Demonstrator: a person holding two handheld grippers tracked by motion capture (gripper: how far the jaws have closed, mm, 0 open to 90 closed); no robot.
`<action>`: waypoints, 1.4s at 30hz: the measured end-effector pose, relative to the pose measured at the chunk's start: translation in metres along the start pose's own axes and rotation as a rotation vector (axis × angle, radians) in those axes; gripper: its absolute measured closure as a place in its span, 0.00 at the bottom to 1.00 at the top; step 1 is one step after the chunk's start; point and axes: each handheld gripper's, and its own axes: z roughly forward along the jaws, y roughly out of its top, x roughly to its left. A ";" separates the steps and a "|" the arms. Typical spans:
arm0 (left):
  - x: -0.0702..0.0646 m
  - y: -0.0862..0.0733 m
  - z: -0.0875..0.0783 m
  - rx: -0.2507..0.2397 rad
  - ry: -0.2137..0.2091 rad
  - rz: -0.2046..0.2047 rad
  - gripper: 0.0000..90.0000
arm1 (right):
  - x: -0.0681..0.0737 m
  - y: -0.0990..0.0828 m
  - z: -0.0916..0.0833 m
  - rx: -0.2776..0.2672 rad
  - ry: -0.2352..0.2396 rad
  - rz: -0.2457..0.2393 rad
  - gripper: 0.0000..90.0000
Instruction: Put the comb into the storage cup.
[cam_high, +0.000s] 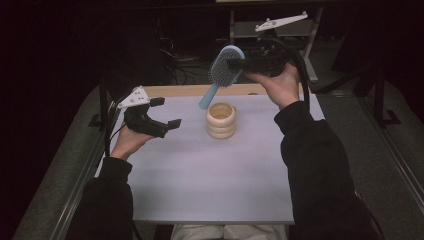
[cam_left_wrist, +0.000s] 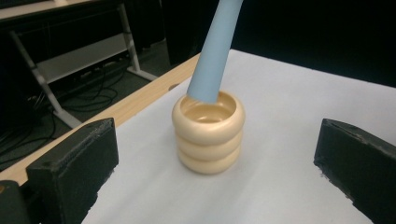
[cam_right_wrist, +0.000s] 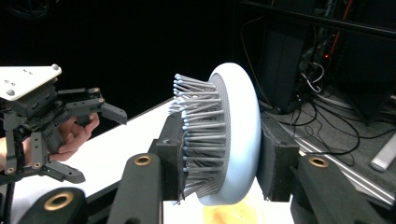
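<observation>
Your right claw (cam_high: 239, 63) is clenched on the head of the blue hairbrush (cam_high: 224, 69), whose handle hangs below it, tip at the rim of the ribbed wooden cup (cam_high: 221, 120). Your left claw (cam_high: 165, 112), released, faces that cup across the counter (cam_high: 200, 175).

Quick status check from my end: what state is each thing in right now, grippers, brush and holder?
Left gripper: open, empty, held above the table's left side.
Right gripper: shut on the hairbrush head, raised.
Hairbrush: lifted, tilted, handle pointing down; the handle tip is at the ringed holder's rim, and I cannot tell if it is inside yet.
Ringed holder: upright on the table, mouth open.
Table: white sheet, flat.
</observation>
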 end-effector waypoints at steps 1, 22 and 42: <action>0.001 -0.003 -0.001 -0.001 0.000 -0.004 0.00 | 0.000 0.000 -0.001 0.002 -0.008 -0.001 0.64; 0.021 -0.058 -0.032 -0.077 0.087 -0.085 0.00 | -0.017 -0.016 0.003 0.041 -0.054 -0.015 0.64; 0.025 -0.095 -0.050 -0.080 0.119 -0.135 0.02 | -0.023 -0.027 0.020 0.076 -0.078 -0.031 0.63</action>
